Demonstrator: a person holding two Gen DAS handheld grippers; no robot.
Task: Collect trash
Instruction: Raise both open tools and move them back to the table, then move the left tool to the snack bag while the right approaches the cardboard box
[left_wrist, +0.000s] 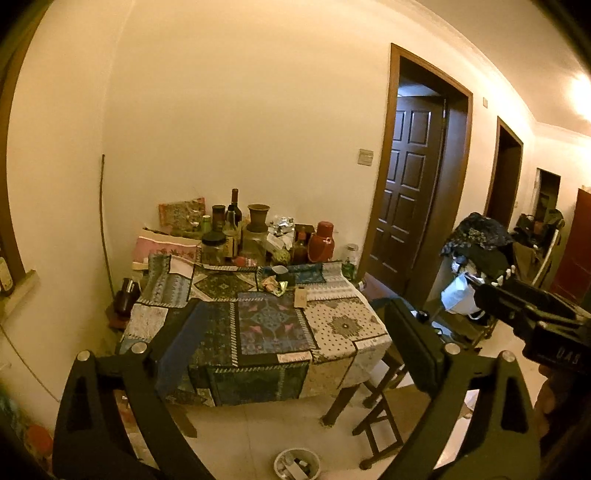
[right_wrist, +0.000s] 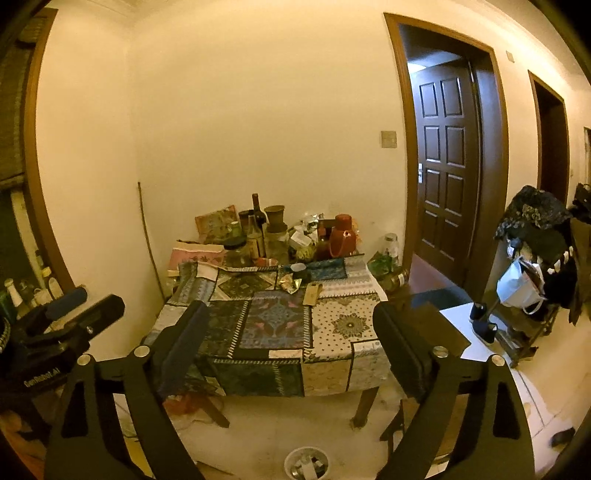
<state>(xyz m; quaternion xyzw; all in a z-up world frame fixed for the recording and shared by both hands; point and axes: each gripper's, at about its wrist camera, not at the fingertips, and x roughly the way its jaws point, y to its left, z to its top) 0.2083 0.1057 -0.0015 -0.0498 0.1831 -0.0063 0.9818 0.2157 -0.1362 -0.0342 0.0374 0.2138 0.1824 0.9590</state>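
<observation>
A: From your left wrist camera, what do you have?

B: Your left gripper (left_wrist: 291, 350) stands wide with nothing between the fingers. It looks over the table (left_wrist: 347, 325) under its patchwork cloth. The trash you want is the crumpled wrapper (left_wrist: 273, 286), lying mid-table just in front of the dark cup (left_wrist: 281, 274) and beside a flat paper tag (left_wrist: 300, 296). The small bin (left_wrist: 296, 464) sits on the floor below, near the table's front edge, already holding scraps. Your right gripper (left_wrist: 484, 291) shows at the right edge of this view.

A: And from the right wrist?

B: Your right gripper (right_wrist: 288, 347) is also spread wide and empty. The same wrapper (right_wrist: 290, 283) lies just behind the tag (right_wrist: 312, 294), with the bin (right_wrist: 306, 463) straight below on the floor. Your left gripper (right_wrist: 86, 308) pokes in from the left.

A: How should you take it?

B: I'd judge the wrapper light, thin and crinkly, probably foil or film, so it will crush rather than resist. Pinch a raised fold at its near edge and close fully; a loose grip may let it slip. Keep clear of the cup and the bottles (right_wrist: 258, 221) behind, which look breakable.
</observation>
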